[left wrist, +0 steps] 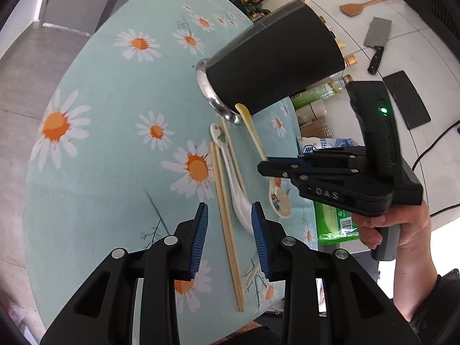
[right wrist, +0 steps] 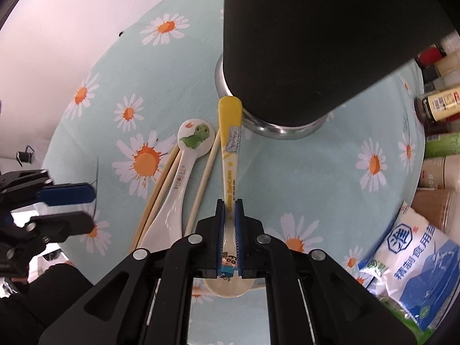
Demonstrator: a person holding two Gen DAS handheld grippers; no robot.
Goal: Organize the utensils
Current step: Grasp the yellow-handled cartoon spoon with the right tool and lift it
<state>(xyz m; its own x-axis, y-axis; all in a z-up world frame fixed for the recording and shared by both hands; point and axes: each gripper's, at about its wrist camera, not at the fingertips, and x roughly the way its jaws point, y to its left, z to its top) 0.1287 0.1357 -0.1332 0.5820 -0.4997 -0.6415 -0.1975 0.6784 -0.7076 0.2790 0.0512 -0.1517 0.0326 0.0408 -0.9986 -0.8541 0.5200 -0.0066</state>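
A black utensil holder [left wrist: 273,66] with a steel base stands on the daisy-print tablecloth [left wrist: 115,115]. My right gripper [right wrist: 230,210] points down and is shut on the yellow-handled cartoon spoon [right wrist: 230,149]; the handle's yellow end lies beside the holder [right wrist: 316,43] base. A white spoon with a green dinosaur [right wrist: 184,178] lies flat among wooden chopsticks [right wrist: 161,189]. My left gripper [left wrist: 230,230] hovers open over the chopsticks [left wrist: 227,221] and white spoon [left wrist: 235,189], its pads touching nothing. In the left wrist view a hand holds the right gripper [left wrist: 267,169] with the spoon [left wrist: 253,132].
Beyond the table's right edge stand a salt bag [right wrist: 417,258], spice bottles [right wrist: 440,106] and paper cups [right wrist: 442,172]. A cleaver [left wrist: 376,43], a wooden spatula [left wrist: 359,7] and a black power strip [left wrist: 406,97] lie on the white counter behind.
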